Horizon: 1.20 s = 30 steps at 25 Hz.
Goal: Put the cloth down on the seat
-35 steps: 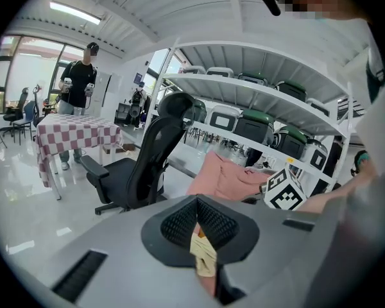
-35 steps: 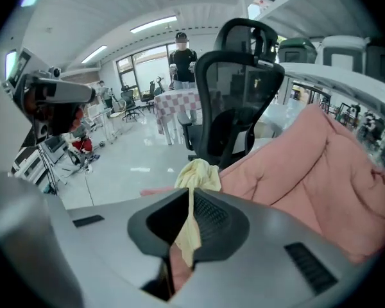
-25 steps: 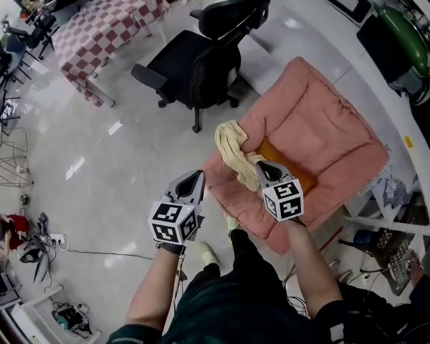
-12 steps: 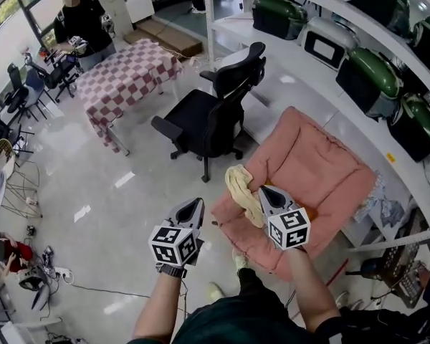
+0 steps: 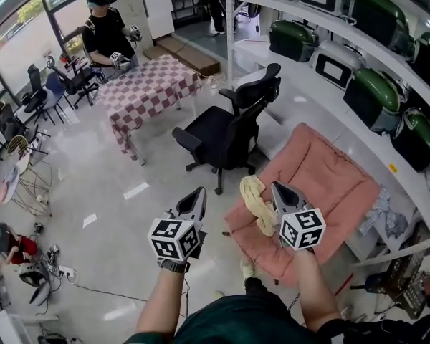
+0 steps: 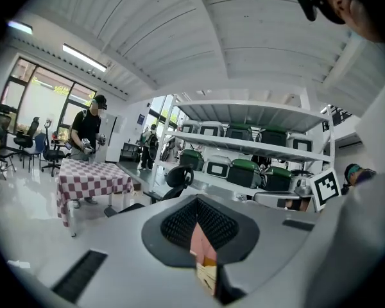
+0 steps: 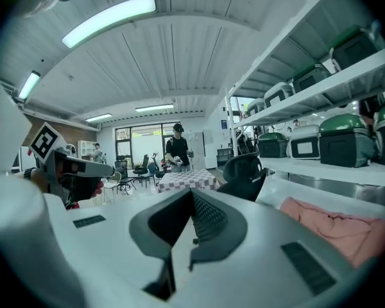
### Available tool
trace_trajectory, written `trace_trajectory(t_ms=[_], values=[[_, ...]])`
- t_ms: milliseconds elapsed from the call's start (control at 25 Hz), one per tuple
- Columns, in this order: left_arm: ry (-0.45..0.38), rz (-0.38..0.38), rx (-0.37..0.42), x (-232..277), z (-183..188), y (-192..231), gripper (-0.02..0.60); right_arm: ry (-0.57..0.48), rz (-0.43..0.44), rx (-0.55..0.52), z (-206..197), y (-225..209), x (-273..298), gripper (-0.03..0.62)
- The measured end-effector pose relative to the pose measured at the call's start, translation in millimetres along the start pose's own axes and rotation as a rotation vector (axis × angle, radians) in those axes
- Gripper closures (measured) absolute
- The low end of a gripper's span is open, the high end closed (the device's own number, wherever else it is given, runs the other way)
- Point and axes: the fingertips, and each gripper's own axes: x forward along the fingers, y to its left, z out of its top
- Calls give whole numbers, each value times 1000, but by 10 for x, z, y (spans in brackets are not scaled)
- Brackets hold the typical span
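The cloth [image 5: 255, 196] is pale yellow and the seat [image 5: 330, 179] plain pink. The office chair [image 5: 216, 131] is black; the table [image 5: 154, 92] wears red-and-white checks.

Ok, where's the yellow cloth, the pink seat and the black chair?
yellow cloth [image 5: 253, 193]: head view, on its bunched upper part.
pink seat [image 5: 328, 181]: head view, on the bare cushion middle.
black chair [image 5: 211, 128]: head view, on its seat pad.

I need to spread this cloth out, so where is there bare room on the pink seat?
The pink seat is bare across its middle and far side, between the cream cloth and the white shelf. The near corner is crowded: the cloth lies bunched there, right tongs beside it.
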Motion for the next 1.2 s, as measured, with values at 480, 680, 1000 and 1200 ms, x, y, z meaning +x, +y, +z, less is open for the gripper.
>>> trace_trajectory(t_ms=[480,680,1000,1200], values=[[-97,18,19,-401,399,-17,575,-99,-17,-29,416,144,-265,589],[-126,26,35,-459,491,-29,575,-130,-29,-42,513,142,-328,589],[-141,36,46,-529,567,14,575,-156,-17,-62,657,237,-320,589],[-147,41,53,-537,598,17,575,-158,-14,-67,676,255,-310,591]])
